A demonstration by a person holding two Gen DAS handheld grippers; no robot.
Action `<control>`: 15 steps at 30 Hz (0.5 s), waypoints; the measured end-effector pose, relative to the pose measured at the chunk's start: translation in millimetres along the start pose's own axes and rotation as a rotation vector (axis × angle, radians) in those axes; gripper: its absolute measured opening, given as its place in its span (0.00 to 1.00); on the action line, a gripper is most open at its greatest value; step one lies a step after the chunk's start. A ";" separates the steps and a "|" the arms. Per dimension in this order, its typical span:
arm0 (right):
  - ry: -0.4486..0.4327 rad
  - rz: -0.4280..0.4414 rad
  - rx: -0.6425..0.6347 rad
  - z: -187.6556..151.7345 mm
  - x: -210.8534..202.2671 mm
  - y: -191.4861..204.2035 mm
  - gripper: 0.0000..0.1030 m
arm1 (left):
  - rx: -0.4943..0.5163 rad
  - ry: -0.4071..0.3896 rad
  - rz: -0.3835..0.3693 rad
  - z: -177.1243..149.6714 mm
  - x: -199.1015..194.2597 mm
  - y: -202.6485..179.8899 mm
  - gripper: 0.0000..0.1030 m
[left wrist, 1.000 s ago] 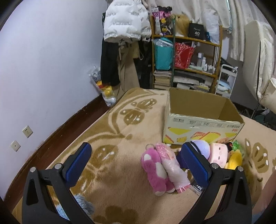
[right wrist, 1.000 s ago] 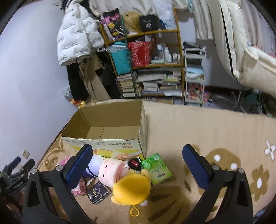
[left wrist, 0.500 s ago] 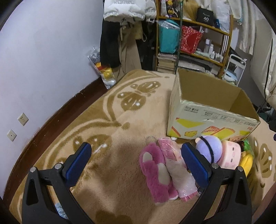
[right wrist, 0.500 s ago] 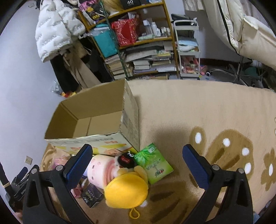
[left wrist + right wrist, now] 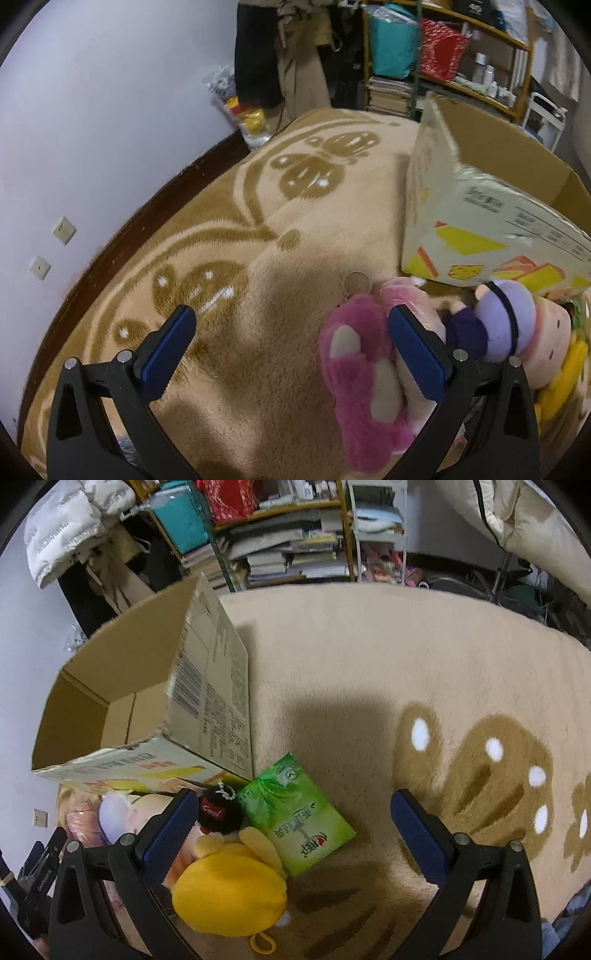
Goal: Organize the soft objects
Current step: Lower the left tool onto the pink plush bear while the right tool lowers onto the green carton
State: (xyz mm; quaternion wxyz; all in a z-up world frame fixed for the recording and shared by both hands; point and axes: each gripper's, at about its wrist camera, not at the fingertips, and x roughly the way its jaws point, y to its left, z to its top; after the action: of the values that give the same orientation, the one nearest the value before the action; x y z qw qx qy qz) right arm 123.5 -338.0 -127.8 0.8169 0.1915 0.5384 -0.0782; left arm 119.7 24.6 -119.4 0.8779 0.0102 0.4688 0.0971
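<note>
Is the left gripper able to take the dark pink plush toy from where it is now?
Probably yes. The left gripper is open above the carpet, and the dark pink plush toy lies uncovered beside its right finger. A light pink plush presses against it, so both may get pinched together.

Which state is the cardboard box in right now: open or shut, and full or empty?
Open. The cardboard box has no closed top, and the right wrist view shows bare inner walls and floor. Its near corner is hidden, so fully empty cannot be told.
</note>
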 end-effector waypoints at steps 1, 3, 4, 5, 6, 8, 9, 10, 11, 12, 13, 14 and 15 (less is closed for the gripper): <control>0.013 -0.010 0.001 1.0 4.7 -1.0 1.00 | -0.006 0.009 0.001 -0.3 2.9 0.4 1.00; 0.029 -0.024 0.001 1.8 10.9 -0.9 1.00 | -0.015 0.028 -0.005 -1.1 8.3 1.0 1.00; 0.036 -0.028 0.000 1.4 14.0 -0.7 1.00 | -0.017 0.035 -0.009 -1.5 9.9 0.9 1.00; 0.046 -0.030 0.001 1.6 17.6 -0.9 1.00 | -0.019 0.039 -0.011 -1.8 11.2 0.7 1.00; 0.053 -0.031 0.000 1.3 20.4 -0.9 1.00 | -0.021 0.042 -0.014 -2.0 12.1 0.2 1.00; 0.072 -0.038 -0.004 2.7 26.0 -0.6 1.00 | -0.029 0.048 -0.021 -2.8 13.3 -0.1 1.00; 0.082 -0.041 -0.007 3.4 29.1 -0.2 1.00 | -0.034 0.051 -0.027 -2.3 15.8 0.1 1.00; 0.087 -0.043 -0.008 3.2 32.2 -0.2 1.00 | -0.037 0.054 -0.032 -2.1 17.1 0.7 1.00; 0.090 -0.045 -0.007 3.8 34.2 0.9 1.00 | -0.037 0.055 -0.035 -2.5 17.4 0.4 1.00; 0.093 -0.046 -0.004 4.1 34.7 0.4 1.00 | -0.033 0.057 -0.036 -2.7 17.7 -0.4 1.00; 0.097 -0.048 0.000 5.0 35.7 -0.7 1.00 | -0.026 0.062 -0.038 -3.0 17.9 -2.0 1.00; 0.101 -0.047 0.003 6.4 37.6 -1.5 1.00 | -0.014 0.073 -0.041 -3.6 19.0 -4.4 1.00; 0.107 -0.051 0.005 7.0 38.6 -2.3 1.00 | 0.003 0.082 -0.045 -4.6 20.4 -7.8 1.00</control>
State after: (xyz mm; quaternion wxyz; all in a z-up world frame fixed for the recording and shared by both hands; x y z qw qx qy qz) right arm 144.5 -339.8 -161.0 0.7841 0.1836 0.5860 -0.0897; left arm 128.3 20.3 -139.5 0.8599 -0.0032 0.5046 0.0770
